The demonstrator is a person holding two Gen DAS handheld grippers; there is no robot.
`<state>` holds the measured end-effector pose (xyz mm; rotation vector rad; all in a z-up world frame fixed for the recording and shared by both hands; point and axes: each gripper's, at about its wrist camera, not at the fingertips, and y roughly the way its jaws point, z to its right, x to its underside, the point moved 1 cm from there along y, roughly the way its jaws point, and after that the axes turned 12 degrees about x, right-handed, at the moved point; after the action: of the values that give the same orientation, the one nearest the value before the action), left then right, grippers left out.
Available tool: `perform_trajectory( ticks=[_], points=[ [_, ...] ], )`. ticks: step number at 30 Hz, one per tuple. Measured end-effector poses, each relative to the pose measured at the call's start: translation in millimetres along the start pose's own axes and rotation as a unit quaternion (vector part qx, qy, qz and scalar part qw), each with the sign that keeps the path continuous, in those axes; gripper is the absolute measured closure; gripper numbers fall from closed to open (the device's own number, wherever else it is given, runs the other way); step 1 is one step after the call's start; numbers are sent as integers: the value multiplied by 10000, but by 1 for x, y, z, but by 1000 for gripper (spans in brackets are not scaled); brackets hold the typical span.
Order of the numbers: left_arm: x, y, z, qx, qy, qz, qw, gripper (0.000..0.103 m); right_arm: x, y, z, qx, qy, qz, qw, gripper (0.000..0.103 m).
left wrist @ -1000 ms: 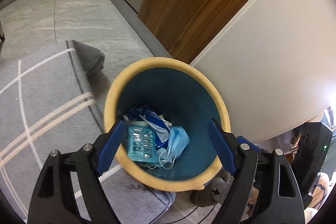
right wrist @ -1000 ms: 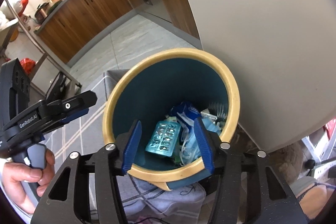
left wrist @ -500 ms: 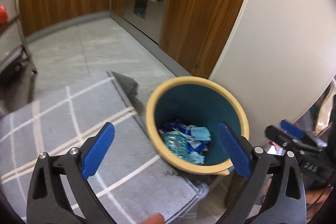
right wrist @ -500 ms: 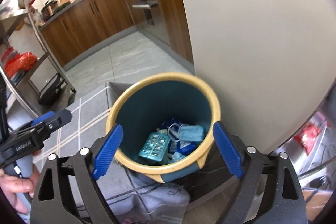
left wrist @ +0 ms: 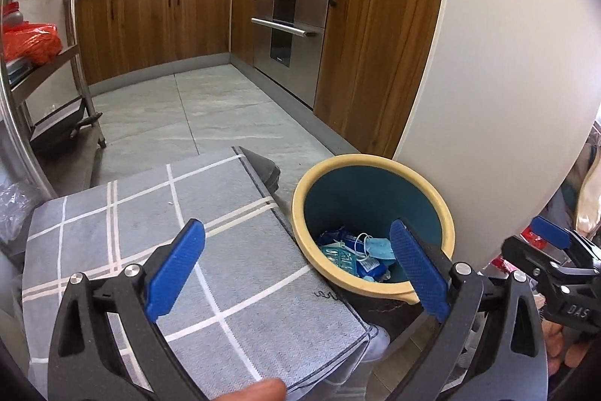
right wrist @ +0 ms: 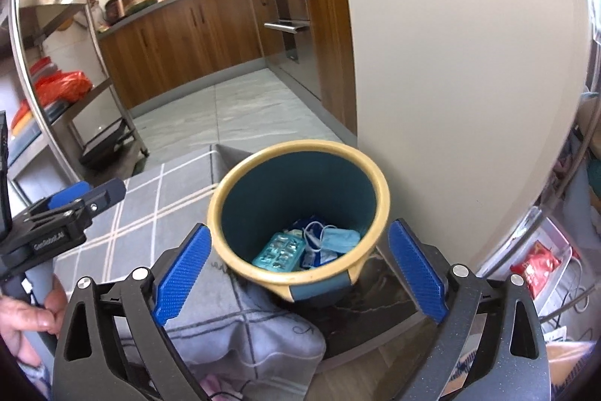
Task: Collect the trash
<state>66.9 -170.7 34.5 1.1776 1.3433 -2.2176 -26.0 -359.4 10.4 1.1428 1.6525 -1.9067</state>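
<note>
A round bin with a yellow rim (left wrist: 300, 213) and teal inside stands by a cream wall; it also shows in the right wrist view (right wrist: 225, 190). Inside lie a teal blister pack (right wrist: 278, 250), a blue face mask (right wrist: 340, 238) and blue wrappers (left wrist: 366, 265). My left gripper (left wrist: 298, 265) is open and empty, held above the grey checked cloth (left wrist: 124, 224) left of the bin. My right gripper (right wrist: 298, 269) is open and empty, above and in front of the bin. The left gripper also shows at the left of the right wrist view (right wrist: 86, 198).
Wooden kitchen cabinets (left wrist: 157, 21) and a steel oven front (left wrist: 289, 21) line the far side of a grey tiled floor (left wrist: 210, 111). A metal rack with red bags (left wrist: 30, 40) stands at the left. Clutter and a red packet (right wrist: 537, 265) lie right of the wall.
Both grippers have pulled up and back from the bin. The right gripper's jaws have opened wide. The trash stays in the bin.
</note>
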Motion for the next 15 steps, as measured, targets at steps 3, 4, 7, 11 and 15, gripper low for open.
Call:
perform_trajectory(
  ticks=[3,4,7,11,15],
  points=[
    [5,-7,3,-4,18,22,10000,6,4,-8,7,4,46,-8,10000,7],
    [6,-7,4,1,16,10,10000,6,5,-11,9,13,63,7,10000,7],
    [9,-6,5,40,46,-39,10000,6,6,-15,13,22,136,58,9999,7],
    [10,-5,9,78,95,-58,9999,6,5,-15,18,27,200,78,9998,7],
    [11,-5,9,104,90,-51,9999,6,6,-15,18,20,197,94,9998,7]
  ],
)
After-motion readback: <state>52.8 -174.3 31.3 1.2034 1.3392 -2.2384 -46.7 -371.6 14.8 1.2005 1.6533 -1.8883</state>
